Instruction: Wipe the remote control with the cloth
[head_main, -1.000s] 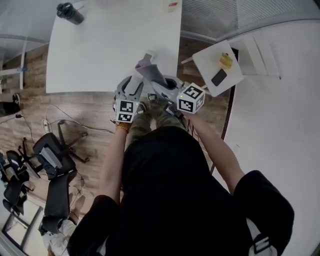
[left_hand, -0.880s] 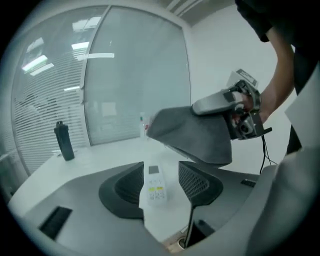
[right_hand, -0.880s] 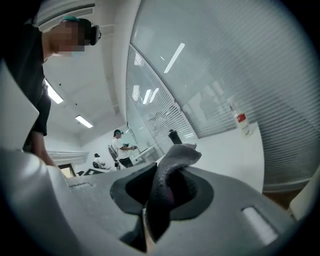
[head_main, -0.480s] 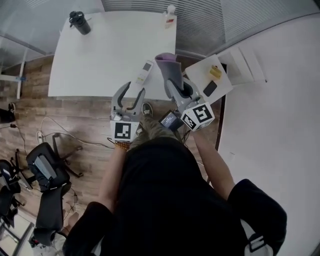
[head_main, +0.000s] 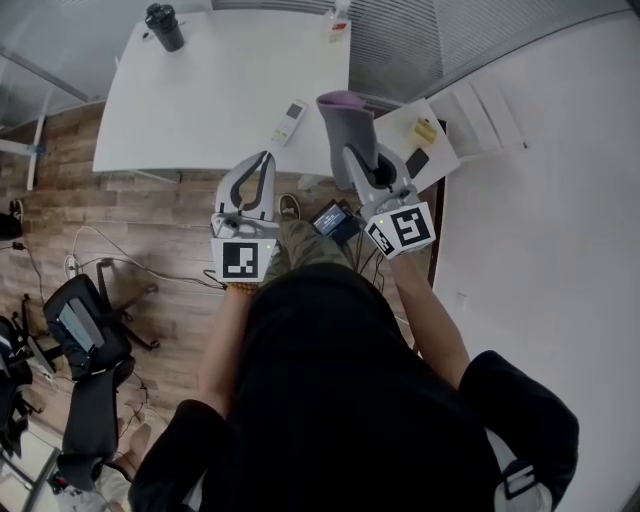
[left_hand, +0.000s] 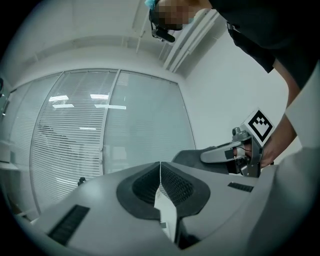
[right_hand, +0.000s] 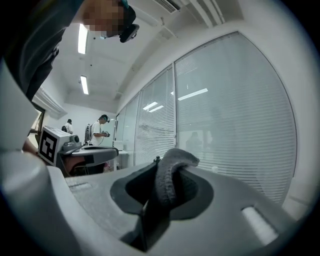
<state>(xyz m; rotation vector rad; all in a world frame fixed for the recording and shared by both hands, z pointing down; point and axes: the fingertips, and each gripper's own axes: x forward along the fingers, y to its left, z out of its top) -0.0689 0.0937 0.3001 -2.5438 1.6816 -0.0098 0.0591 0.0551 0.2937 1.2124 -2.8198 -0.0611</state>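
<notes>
A white remote control (head_main: 290, 120) lies on the white table (head_main: 200, 100), near its front right corner. My right gripper (head_main: 358, 158) is shut on a grey cloth (head_main: 345, 115), which it holds up beside the table's right edge; the cloth (right_hand: 172, 165) bulges out from between the jaws. My left gripper (head_main: 266, 157) hovers just in front of the table, a little short of the remote. Its jaws have just closed and meet at the tips (left_hand: 160, 165) with nothing between them. Both grippers point level towards a glass wall with blinds.
A black bottle (head_main: 165, 25) stands at the table's far left and a small bottle (head_main: 340, 20) at its far edge. A small side table (head_main: 445, 150) on the right bears a yellow item (head_main: 427, 132) and a black phone (head_main: 418, 163). Office chairs (head_main: 85, 330) stand at the left.
Both grippers have risen and moved forward to the table's front edge, the cloth going up with the right one. The left jaws, wide apart before, have come together.
</notes>
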